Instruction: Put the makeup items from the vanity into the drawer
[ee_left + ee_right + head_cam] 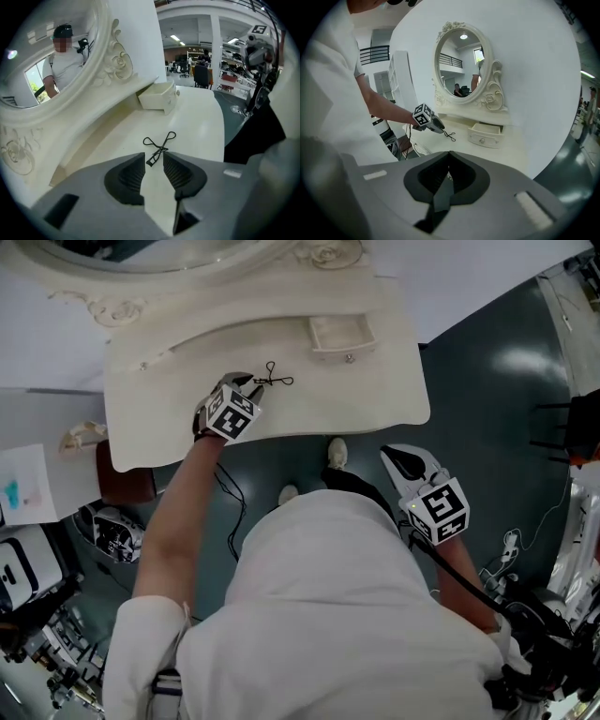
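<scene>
A black eyelash curler [277, 381] lies flat on the white vanity top [366, 395], left of the small open drawer [339, 352]. My left gripper [254, 383] hovers at the curler's near end with its jaws open. In the left gripper view the curler [160, 144] has its near tip just between my fingertips [153, 158], and the pads do not touch it. The drawer [157, 101] looks empty from here. My right gripper [400, 459] hangs off the vanity's front right corner, shut with nothing in it [449, 157].
An oval mirror [461, 65] in a carved white frame stands behind the vanity top. A brown stool [127, 486] and dark equipment [37, 587] sit on the floor to the left. The person's shoes [337, 453] are at the vanity's front edge.
</scene>
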